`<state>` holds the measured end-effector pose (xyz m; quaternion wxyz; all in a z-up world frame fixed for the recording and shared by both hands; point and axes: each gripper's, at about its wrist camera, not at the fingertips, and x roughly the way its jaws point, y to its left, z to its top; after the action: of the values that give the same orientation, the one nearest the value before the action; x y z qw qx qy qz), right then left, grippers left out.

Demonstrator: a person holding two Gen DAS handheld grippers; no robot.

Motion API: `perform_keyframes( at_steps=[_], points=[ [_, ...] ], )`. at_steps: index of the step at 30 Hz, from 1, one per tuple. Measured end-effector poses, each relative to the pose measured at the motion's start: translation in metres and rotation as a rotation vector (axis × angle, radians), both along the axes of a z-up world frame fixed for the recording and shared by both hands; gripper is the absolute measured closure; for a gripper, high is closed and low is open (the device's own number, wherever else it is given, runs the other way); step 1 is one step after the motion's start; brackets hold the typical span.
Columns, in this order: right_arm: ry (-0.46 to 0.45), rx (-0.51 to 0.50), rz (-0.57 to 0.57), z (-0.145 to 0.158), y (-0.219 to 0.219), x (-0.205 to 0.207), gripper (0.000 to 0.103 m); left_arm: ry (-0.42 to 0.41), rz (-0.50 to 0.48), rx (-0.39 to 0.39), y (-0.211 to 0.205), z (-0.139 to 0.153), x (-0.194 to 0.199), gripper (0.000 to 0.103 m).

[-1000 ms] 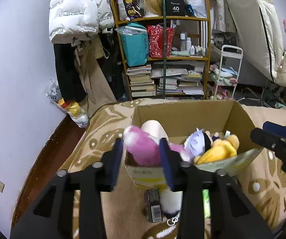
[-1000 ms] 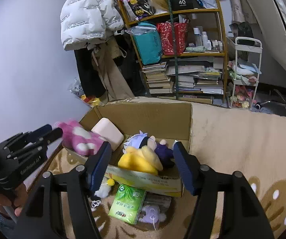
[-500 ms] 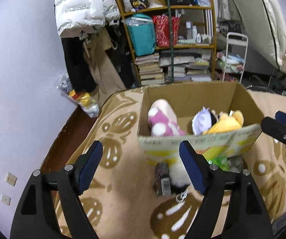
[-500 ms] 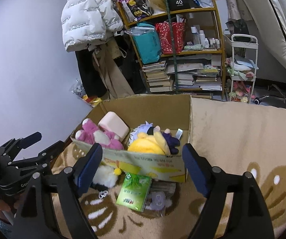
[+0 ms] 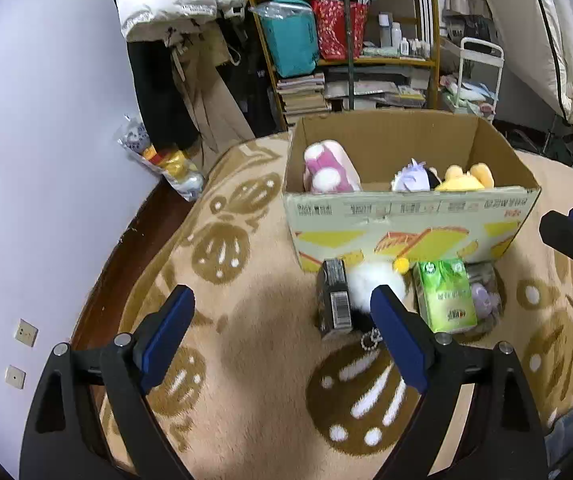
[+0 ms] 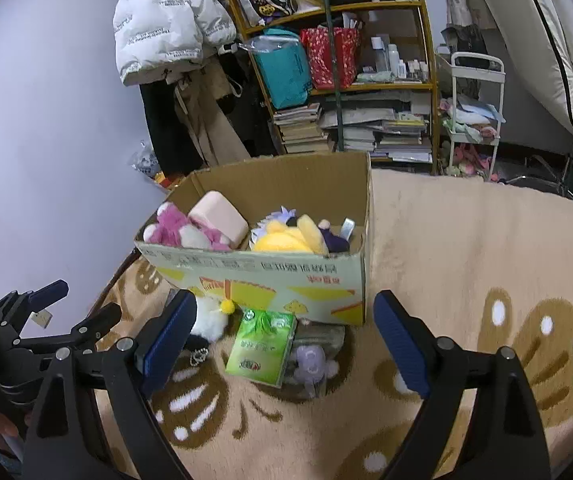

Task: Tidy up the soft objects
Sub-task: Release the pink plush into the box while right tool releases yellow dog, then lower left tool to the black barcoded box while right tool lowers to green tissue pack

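A cardboard box [image 5: 406, 216] [image 6: 262, 276] stands on the patterned blanket. It holds a pink plush [image 5: 328, 168] [image 6: 182, 230], a pink block [image 6: 218, 218], a purple-haired doll [image 5: 412, 172] and a yellow plush [image 5: 464, 178] [image 6: 286, 238]. In front of it lie a white fluffy plush [image 5: 370, 280] [image 6: 206, 316], a black carton [image 5: 332, 300], a green tissue pack [image 5: 444, 296] [image 6: 262, 346] and a small purple plush [image 6: 312, 360]. My left gripper [image 5: 282, 300] and right gripper [image 6: 284, 308] hover short of the box. Both sets of jaws are opening, with nothing between them.
A lilac wall [image 5: 46, 160] and a strip of wooden floor [image 5: 126, 248] border the blanket on the left. Behind the box are a crowded bookshelf [image 6: 346, 80], hanging coats [image 6: 166, 20] and a white cart [image 6: 474, 112]. Blanket [image 6: 466, 248] stretches to the right.
The left gripper let go of the pink plush, which now lies in the box. Both grippers opened wide and drew back from the box toward the items in front.
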<state>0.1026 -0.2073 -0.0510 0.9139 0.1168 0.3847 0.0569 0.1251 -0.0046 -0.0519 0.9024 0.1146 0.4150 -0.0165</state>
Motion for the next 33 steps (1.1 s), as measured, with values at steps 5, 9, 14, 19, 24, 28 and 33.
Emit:
perform_keyframes(
  at_steps=[5, 9, 14, 19, 24, 28, 33],
  points=[
    [0.032, 0.000, -0.002, -0.008, 0.002, 0.001, 0.009, 0.043, 0.003, -0.001, 0.001, -0.013, 0.003, 0.014],
    [0.031, -0.011, -0.025, -0.014, 0.004, 0.002, 0.009, 0.076, 0.003, -0.005, 0.000, -0.022, 0.009, 0.014],
    [0.039, -0.008, -0.024, -0.019, 0.005, 0.007, 0.009, 0.099, 0.001, 0.001, -0.002, -0.031, 0.015, 0.014],
    [0.062, 0.001, -0.022, -0.028, 0.007, 0.013, 0.009, 0.133, -0.004, 0.000, 0.001, -0.046, 0.023, 0.014],
    [0.090, 0.007, -0.022, -0.038, 0.009, 0.019, 0.009, 0.172, -0.004, -0.021, 0.006, -0.058, 0.031, 0.014],
    [0.127, 0.076, -0.021, -0.050, 0.007, 0.025, 0.009, 0.196, -0.006, -0.020, 0.008, -0.066, 0.039, 0.014],
    [0.165, 0.081, -0.003, -0.064, 0.015, 0.034, 0.009, 0.209, -0.017, -0.031, 0.008, -0.072, 0.045, 0.014]
  ],
)
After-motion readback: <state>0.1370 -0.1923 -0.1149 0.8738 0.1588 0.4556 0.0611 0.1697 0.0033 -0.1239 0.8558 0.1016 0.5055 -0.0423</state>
